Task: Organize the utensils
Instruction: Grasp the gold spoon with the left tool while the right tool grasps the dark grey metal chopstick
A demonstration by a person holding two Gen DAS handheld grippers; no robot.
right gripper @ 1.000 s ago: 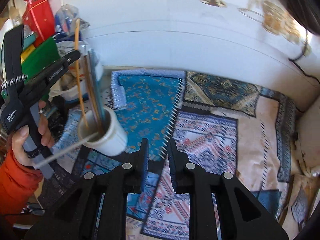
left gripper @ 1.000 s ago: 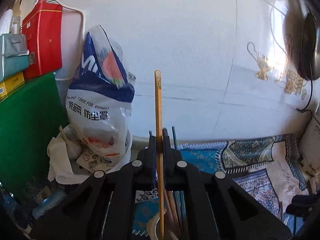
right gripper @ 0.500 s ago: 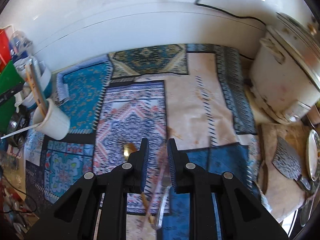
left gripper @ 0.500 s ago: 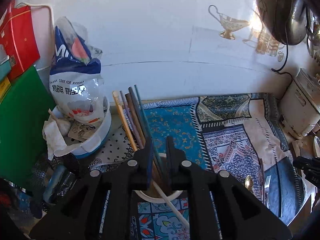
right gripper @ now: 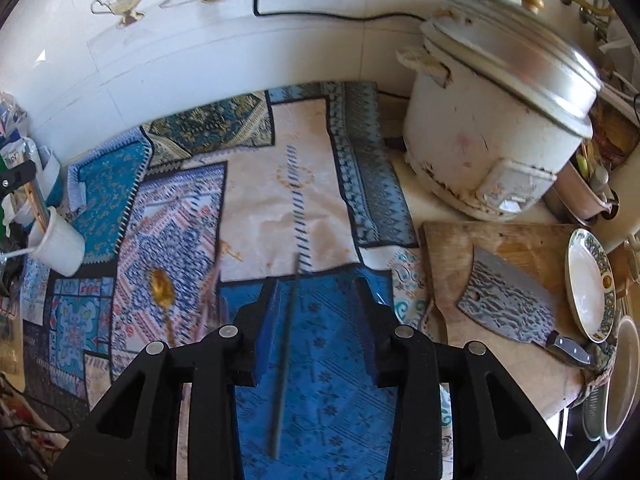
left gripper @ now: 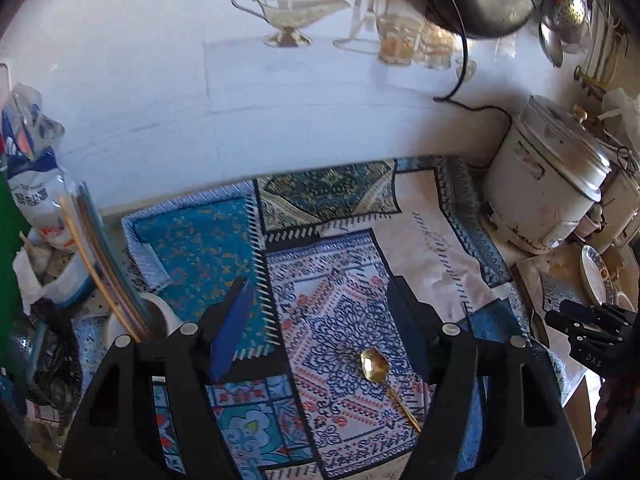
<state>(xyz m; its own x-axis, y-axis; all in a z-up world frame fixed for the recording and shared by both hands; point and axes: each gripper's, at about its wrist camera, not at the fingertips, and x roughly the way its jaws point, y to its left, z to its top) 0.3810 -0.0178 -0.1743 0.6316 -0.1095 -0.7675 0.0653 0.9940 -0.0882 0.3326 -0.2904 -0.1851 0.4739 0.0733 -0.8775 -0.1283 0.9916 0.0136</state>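
Across the desk lie patterned mats, with a cooker at the right and a cleaver on a board. Left gripper spreads wide, empty, above a gold spoon. Right gripper is wide apart too; a dark chopstick lies between its jaws, ungripped. More chopsticks stand in a white cup.

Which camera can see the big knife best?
The right wrist view. The cleaver lies in full on the wooden cutting board, blade and handle both showing. The left wrist view does not show it at all.
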